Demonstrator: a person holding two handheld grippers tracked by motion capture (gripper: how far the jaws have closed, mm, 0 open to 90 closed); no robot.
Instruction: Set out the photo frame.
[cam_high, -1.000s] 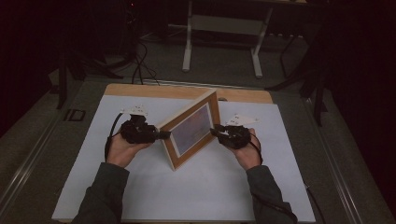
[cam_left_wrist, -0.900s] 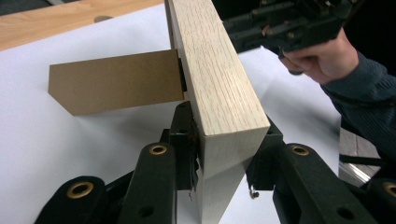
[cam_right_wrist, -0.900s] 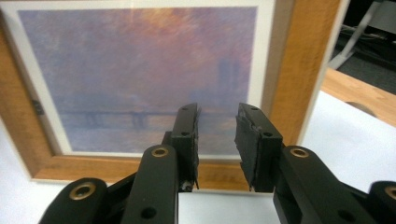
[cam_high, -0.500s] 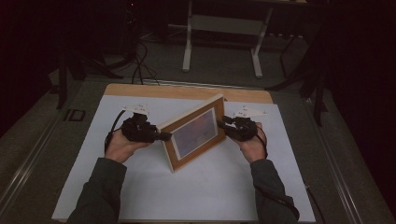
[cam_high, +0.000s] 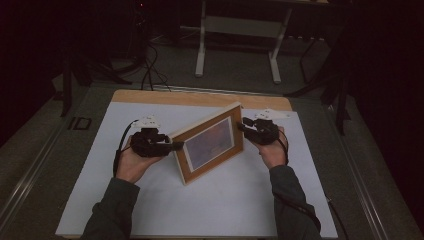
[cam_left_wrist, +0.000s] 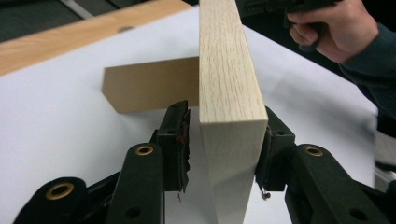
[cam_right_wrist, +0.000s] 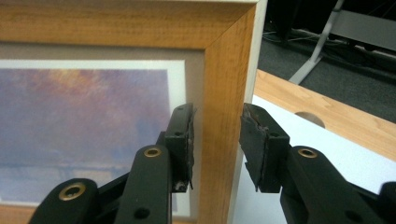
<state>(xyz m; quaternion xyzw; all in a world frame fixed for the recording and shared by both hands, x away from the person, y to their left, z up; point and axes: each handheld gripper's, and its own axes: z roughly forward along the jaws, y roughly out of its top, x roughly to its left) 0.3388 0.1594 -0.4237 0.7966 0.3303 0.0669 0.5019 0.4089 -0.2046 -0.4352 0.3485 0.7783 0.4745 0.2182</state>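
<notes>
A: Currently logged: the picture frame (cam_high: 210, 145) stood on the white sheet (cam_high: 150, 210) at mid-frame in the high view, tilted, propped by its back stand (cam_left_wrist: 149, 91). Where did you have your grippers?

B: You had the left gripper (cam_high: 172, 146) on the frame's lower-left end and the right gripper (cam_high: 243, 127) at its upper-right end.

A: Jaw states?

B: In the left gripper view your jaws bracketed the pale wood edge (cam_left_wrist: 229, 93); the right-hand pad (cam_left_wrist: 266, 149) sat against it, the left-hand pad (cam_left_wrist: 180, 140) showed a narrow gap. Partly open, loosely straddling, not clamped. In the right gripper view your jaws straddled the frame's side rail (cam_right_wrist: 219, 116), with a gap at the outer pad (cam_right_wrist: 254, 135). Open also, nothing gripped.

A: Step in hand?

B: Judged: you were positioning both grippers to take hold of the frame by its two ends.

A: Next move?

B: You would likely need to close both evenly on the rails, square to the wood, before lifting; an uneven squeeze could tip it off the stand.
</notes>
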